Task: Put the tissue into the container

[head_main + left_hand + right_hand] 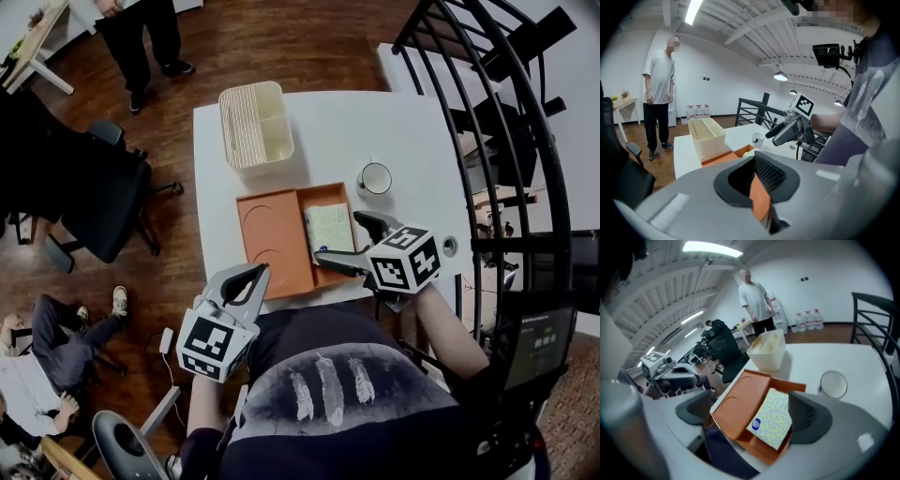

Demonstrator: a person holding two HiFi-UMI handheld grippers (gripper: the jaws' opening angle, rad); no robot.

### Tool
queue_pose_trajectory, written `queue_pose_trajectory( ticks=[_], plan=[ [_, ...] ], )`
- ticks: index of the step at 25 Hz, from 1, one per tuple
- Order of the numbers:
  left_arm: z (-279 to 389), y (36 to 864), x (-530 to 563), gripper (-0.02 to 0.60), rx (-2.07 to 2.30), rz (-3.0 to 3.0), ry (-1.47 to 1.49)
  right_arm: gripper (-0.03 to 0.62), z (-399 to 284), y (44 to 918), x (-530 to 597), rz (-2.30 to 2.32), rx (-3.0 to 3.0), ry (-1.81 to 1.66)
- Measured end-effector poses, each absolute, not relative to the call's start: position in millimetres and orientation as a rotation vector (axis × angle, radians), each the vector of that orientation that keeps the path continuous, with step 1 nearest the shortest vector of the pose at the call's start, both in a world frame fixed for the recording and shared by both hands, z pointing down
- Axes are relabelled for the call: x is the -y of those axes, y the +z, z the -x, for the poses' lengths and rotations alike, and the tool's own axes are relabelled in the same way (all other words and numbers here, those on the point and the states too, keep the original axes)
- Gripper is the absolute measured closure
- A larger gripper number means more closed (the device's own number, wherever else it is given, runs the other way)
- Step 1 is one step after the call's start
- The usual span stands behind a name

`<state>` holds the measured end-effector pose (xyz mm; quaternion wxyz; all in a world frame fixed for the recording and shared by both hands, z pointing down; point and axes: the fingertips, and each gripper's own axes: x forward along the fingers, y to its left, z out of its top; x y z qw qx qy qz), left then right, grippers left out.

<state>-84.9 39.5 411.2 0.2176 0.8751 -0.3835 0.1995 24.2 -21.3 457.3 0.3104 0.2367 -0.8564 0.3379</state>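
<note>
Tissue: a flat soft pack (772, 418), pale yellow-green with a fine speckled print and one round blue label near its near end. It lies flat in the narrow compartment of the shallow orange tray (277, 234).

Right tongs (337, 235): jaws wide apart, straddling the pack. The pack sits between them, closer to the right-hand jaw, with its edge just beside that pad. I cannot tell whether they touch. The tray's wider compartment, with two round recesses, is on the left-hand jaw's side.

Left tongs (255, 277): jaws drawn together, tips near the tray's near corner. An orange sliver shows in the slit between the pads, and I cannot tell what it is.

Cream ribbed plastic container (255, 127): upright on the white worktop (328, 122), beyond the tips of both tongs and past the tray's far edge, well apart from the pack.

White round mug (376, 178): beyond the right tongs' tips, on the right-hand jaw's side.
</note>
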Motion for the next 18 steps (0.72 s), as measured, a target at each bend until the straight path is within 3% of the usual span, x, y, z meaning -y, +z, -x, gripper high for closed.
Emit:
queue_pose_trajectory(
  ticks=[5, 6, 8, 10, 11, 18],
  plan=[
    [77.5, 396.3, -26.4, 0.568, 1.086, -2.43, 0.564, 0.08, -27.2, 408.3, 32.2, -0.527, 2.426, 0.566],
    [74.8, 395.5, -26.7, 0.568, 1.08, -2.433, 0.569, 0.114, -28.5, 403.6, 32.9, -0.525, 2.446, 0.512],
    [70.2, 396.1, -28.6, 0.568, 1.065, -2.439, 0.586, 0.267, -31.1, 394.1, 32.5, -0.524, 2.494, 0.456],
    [65.8, 397.1, -30.3, 0.568, 1.057, -2.437, 0.589, 0.558, -34.2, 383.7, 29.8, -0.516, 2.562, 0.475],
    [64.2, 397.4, -31.0, 0.568, 1.054, -2.437, 0.589, 0.591, -34.8, 379.5, 26.2, -0.493, 2.594, 0.508],
    [58.1, 395.1, -31.3, 0.568, 1.05, -2.429, 0.583, 0.591, -32.0, 372.5, 0.2, -0.314, 2.664, 0.559]
  ],
)
